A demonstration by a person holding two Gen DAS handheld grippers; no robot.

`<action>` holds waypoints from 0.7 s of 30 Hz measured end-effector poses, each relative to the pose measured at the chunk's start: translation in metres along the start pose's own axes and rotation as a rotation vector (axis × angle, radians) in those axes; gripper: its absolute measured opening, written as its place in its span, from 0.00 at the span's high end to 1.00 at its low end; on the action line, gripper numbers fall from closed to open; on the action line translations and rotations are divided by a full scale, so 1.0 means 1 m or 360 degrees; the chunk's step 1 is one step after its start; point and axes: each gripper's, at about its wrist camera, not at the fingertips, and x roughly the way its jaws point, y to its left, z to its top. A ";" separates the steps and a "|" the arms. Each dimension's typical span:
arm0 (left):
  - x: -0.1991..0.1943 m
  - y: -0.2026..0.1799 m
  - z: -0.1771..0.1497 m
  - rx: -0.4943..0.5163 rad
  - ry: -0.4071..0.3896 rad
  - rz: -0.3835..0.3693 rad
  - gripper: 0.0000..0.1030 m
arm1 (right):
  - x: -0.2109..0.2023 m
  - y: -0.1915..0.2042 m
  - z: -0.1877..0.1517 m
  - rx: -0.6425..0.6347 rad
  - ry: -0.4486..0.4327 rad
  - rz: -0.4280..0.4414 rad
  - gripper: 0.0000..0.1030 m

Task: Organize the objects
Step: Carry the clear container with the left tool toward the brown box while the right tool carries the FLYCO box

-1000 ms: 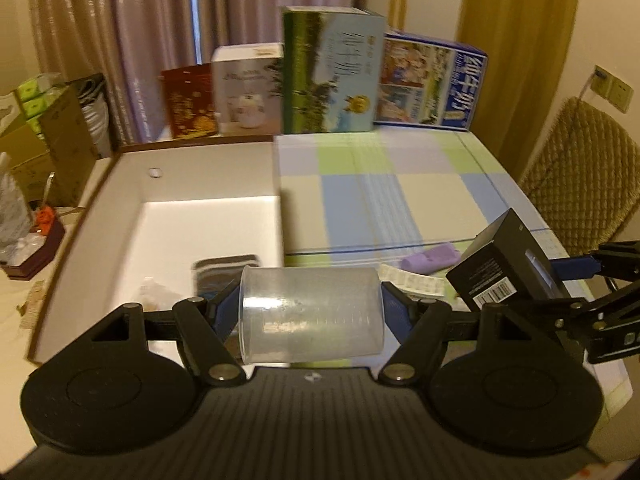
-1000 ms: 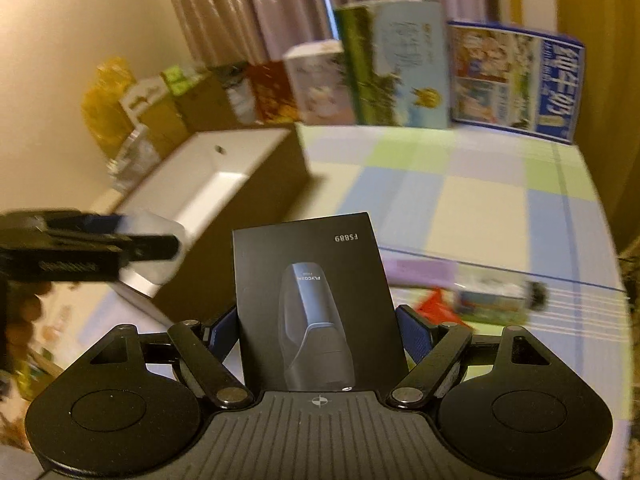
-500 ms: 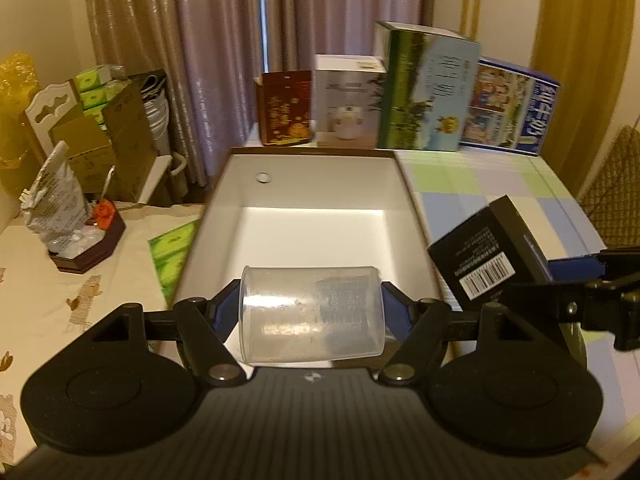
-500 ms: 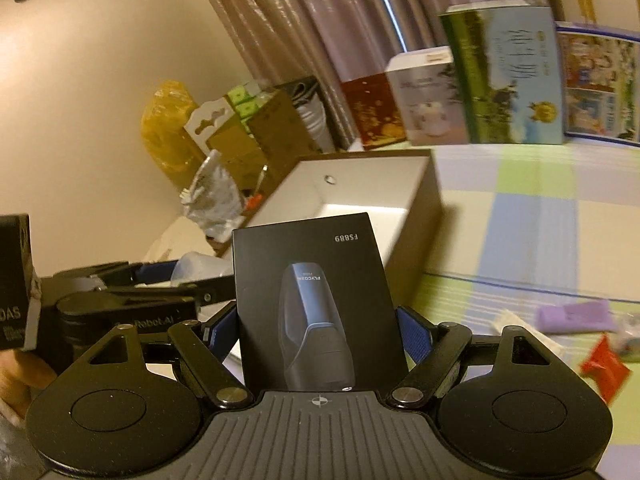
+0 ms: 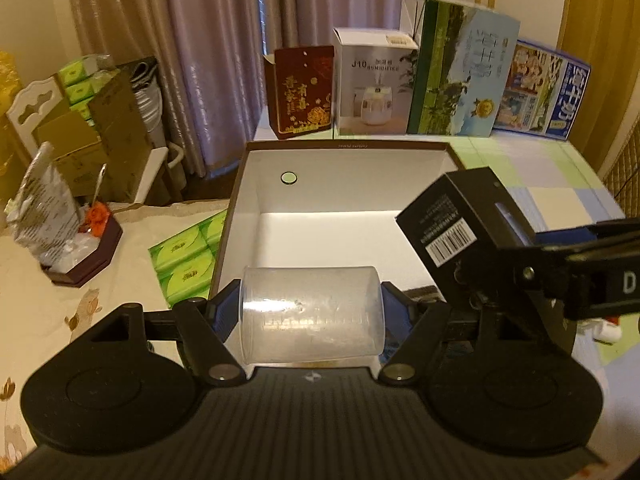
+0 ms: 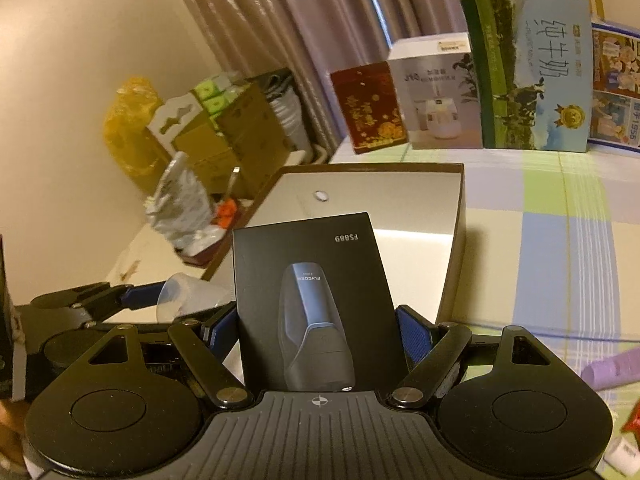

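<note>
At lower centre, the left gripper [image 5: 311, 312] clamps a clear plastic cup [image 5: 311, 314] lying sideways between its blue pads. Behind it sits an open white-lined box [image 5: 344, 200]. At right, the right gripper [image 5: 560, 264] grips a black carton [image 5: 460, 216] above the box's right edge.

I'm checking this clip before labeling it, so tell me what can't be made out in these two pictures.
- Near floor of the big open box: left wrist view, hidden behind the clear cup and the black box.
- Purple thing: right wrist view, cut off by the edge, blurred.
- Markings on the clear cup: left wrist view, too faint.
- Small print on the black box: both views, too small.
</note>
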 end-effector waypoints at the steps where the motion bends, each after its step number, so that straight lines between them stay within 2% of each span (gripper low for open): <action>1: 0.009 0.001 0.003 0.0032 0.0011 -0.0012 0.33 | 0.005 -0.002 0.003 0.0012 0.0006 -0.0020 0.24; 10: 0.067 0.008 0.024 0.0211 0.0090 -0.0067 0.33 | 0.060 -0.011 0.028 0.0046 0.0061 -0.0179 0.24; 21: 0.100 0.007 0.038 0.0342 0.0116 -0.0120 0.33 | 0.104 -0.021 0.047 -0.0002 0.0067 -0.0378 0.23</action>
